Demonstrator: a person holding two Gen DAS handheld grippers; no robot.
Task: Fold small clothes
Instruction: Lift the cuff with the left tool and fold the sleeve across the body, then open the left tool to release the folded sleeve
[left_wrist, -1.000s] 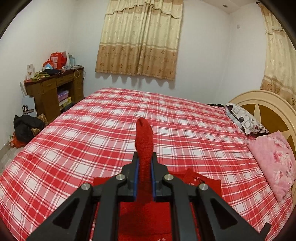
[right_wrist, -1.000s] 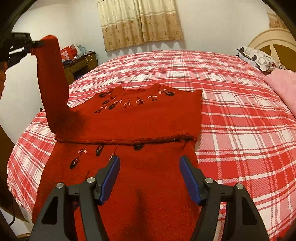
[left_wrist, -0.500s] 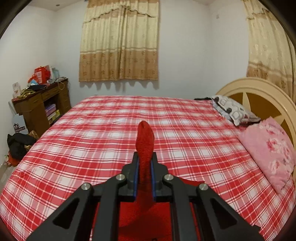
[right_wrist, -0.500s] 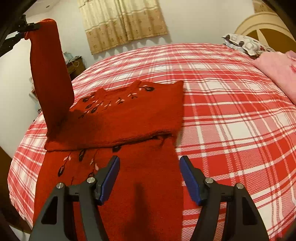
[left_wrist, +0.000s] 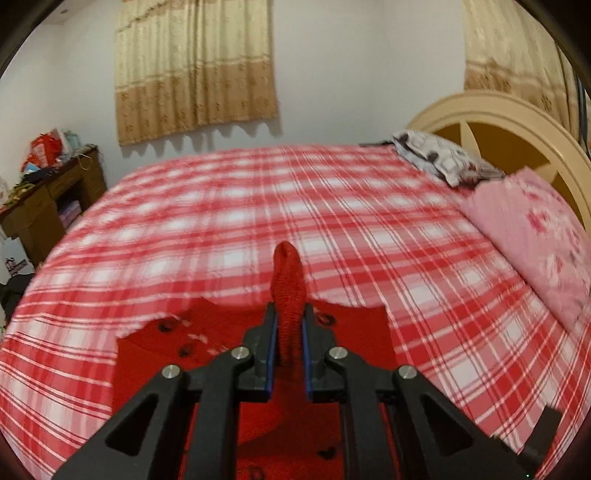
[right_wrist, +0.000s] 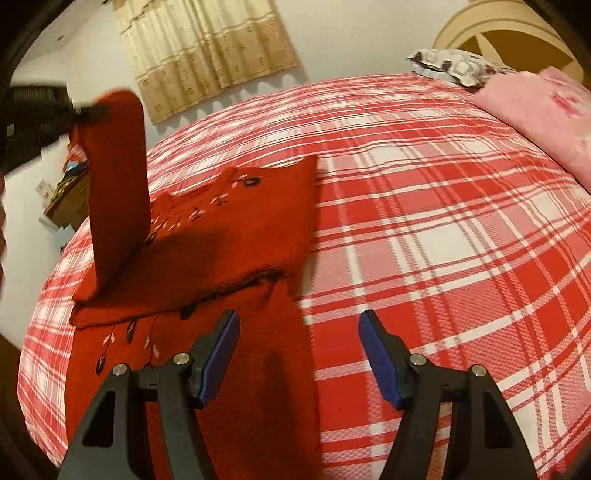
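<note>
A small red knit sweater (right_wrist: 229, 240) with dark flower embroidery lies on the red-and-white checked bed (right_wrist: 443, 221), its upper part folded over the lower part. My left gripper (left_wrist: 289, 332) is shut on the cuff of the sweater's sleeve (left_wrist: 288, 288). It holds the sleeve (right_wrist: 118, 177) raised upright above the sweater's left side, where the left gripper (right_wrist: 85, 110) shows at the far left of the right wrist view. My right gripper (right_wrist: 297, 354) is open and empty, low over the sweater's right edge. The sweater body (left_wrist: 221, 332) lies below the left gripper.
A pink floral pillow (left_wrist: 535, 236) and a patterned grey pillow (left_wrist: 439, 158) lie by the round cream headboard (left_wrist: 509, 122) at the right. A cluttered wooden desk (left_wrist: 48, 199) stands left of the bed. Curtains (left_wrist: 195, 66) hang on the far wall.
The left gripper has carried the raised sleeve inward over the sweater and tilted down, so the sweater body now shows below it. The right gripper has shifted right, staying open.
</note>
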